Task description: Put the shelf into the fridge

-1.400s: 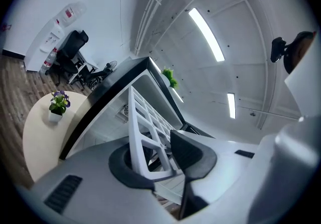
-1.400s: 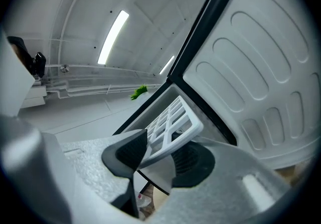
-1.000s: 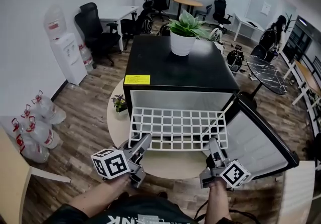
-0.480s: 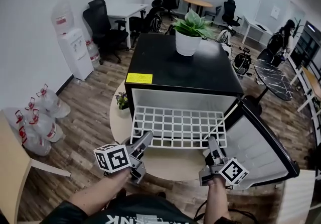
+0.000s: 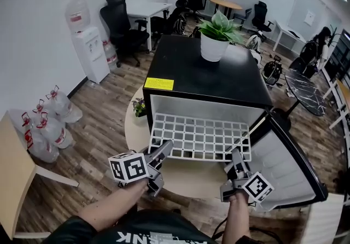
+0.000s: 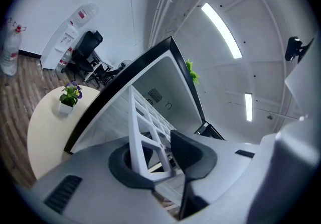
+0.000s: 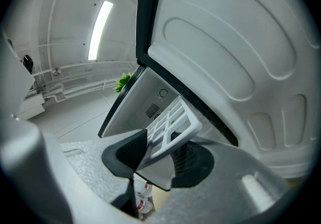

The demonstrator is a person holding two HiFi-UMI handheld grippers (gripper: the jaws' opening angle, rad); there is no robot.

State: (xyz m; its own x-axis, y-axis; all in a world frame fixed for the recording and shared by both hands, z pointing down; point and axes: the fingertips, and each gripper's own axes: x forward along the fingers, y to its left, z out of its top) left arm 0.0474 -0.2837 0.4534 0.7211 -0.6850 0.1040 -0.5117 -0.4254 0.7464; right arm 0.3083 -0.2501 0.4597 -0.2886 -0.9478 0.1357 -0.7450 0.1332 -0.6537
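Findings: my left gripper (image 5: 163, 151) and right gripper (image 5: 236, 156) are each clamped on a front corner of the white wire shelf (image 5: 201, 138). The shelf lies roughly level, with its rear part in the mouth of the open fridge (image 5: 202, 73). Recommendation: push both corners in evenly and level, clear of the door (image 5: 290, 166), and release only once it is seated.
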